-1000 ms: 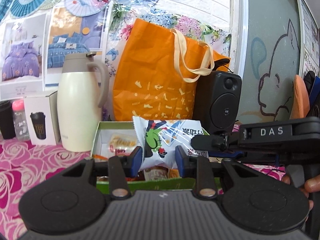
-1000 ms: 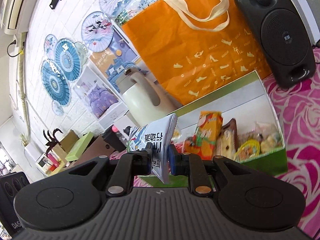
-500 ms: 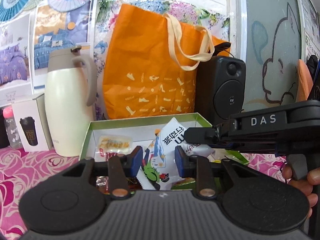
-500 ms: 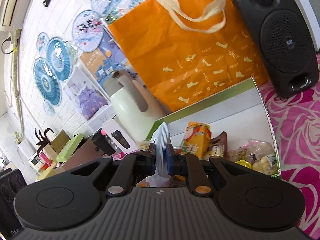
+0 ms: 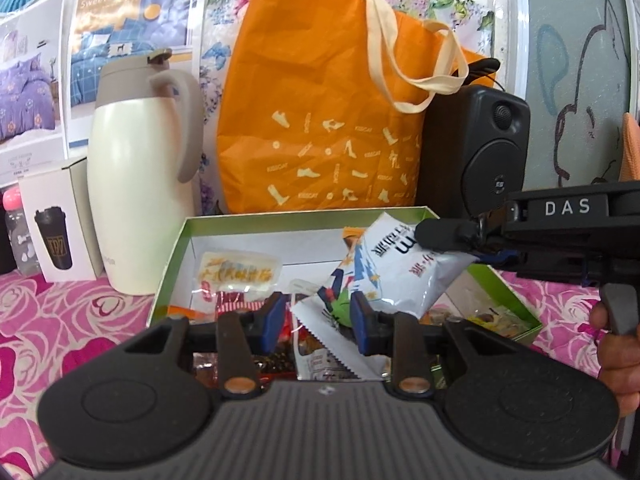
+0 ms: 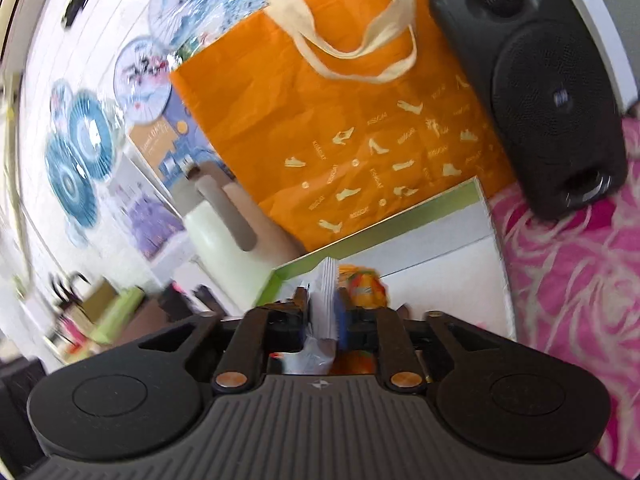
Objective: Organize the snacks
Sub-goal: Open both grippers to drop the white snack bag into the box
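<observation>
A white and blue snack bag point(image 5: 400, 264) hangs slanted over the open green box point(image 5: 176, 256), which holds several snacks. My left gripper point(image 5: 319, 320) is shut on the bag's lower serrated end, and its blue pads point(image 5: 362, 320) flank that end. My right gripper point(image 6: 323, 320) reaches in from the right in the left wrist view, at the bag's upper end. Its jaws are opening. The bag's sealed edge point(image 6: 326, 300) still stands between its pads, with a small gap on the left side.
Behind the box stand a cream jug point(image 5: 136, 200), an orange tote bag point(image 5: 320, 120) and a black speaker point(image 5: 480, 152). A white cup carton point(image 5: 56, 232) sits at the left on the pink floral cloth point(image 5: 60, 320). A person's hand point(image 5: 616, 344) holds the right gripper.
Both grippers have moved forward and lower over the box with the bag. The bag tipped from upright to slanted. The right jaws have widened around its edge.
</observation>
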Demonstrator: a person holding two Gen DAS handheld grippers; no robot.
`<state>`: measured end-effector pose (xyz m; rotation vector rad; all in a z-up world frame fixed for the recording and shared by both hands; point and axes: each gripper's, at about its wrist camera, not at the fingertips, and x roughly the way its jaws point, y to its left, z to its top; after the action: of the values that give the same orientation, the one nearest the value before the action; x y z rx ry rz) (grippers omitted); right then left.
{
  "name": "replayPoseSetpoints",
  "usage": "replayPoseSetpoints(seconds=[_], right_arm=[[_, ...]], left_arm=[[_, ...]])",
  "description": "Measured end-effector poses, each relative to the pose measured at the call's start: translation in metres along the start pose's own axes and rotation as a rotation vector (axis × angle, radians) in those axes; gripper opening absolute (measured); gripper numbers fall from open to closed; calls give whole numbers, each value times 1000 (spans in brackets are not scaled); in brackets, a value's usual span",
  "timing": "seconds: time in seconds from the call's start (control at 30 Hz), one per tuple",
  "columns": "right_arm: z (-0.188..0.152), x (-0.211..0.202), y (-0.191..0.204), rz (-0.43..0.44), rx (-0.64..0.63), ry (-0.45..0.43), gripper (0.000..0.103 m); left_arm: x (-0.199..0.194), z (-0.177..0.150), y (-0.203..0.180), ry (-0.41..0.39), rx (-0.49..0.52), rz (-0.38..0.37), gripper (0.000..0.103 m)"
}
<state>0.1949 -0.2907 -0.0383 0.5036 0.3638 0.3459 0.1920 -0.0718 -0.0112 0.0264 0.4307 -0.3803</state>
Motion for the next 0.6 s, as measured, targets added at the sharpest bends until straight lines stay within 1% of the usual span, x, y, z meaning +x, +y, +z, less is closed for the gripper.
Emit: replayPoseSetpoints(seconds=[0.03, 0.07, 0.1, 0.13, 0.17, 0.2, 0.33, 0.37, 0.4, 0.43, 0.53, 0.6], right_arm=[[0, 0, 1, -27, -31, -23, 47], [-1, -1, 3, -46, -60, -43, 55], [0, -1, 3, -59, -80, -58, 67], [1, -2, 1, -68, -87, -73, 74], [2, -2, 0, -79, -86, -82, 83], [3, -1, -2, -91, -84, -85, 87], [2, -3, -5, -135, -79, -93, 89], [1, -6, -5, -145, -68, -100, 92], [0, -9, -5, -151, -57, -109, 100], [-2, -13, -4, -159, -46, -124, 103], [-9, -30, 5, -190, -23, -191, 103], [-13, -42, 16, -209, -35, -231, 103]], left_arm=[[0, -1, 0, -2, 2, 5, 32], [0, -1, 0, -8, 2, 11, 41], [-1, -1, 0, -13, 3, 14, 50], [0, 0, 0, -16, 6, 21, 53], [-1, 0, -1, -22, 11, 33, 54], [-1, -1, -1, -23, 17, 45, 57], [-1, 0, -1, -25, 17, 79, 65], [-1, 0, 0, -24, 15, 90, 67], [-2, 0, 0, -22, 13, 102, 68], [-3, 1, 0, -24, 13, 114, 69], [-11, 1, 0, -33, 14, 162, 73], [-21, 0, -1, -48, 13, 195, 80]])
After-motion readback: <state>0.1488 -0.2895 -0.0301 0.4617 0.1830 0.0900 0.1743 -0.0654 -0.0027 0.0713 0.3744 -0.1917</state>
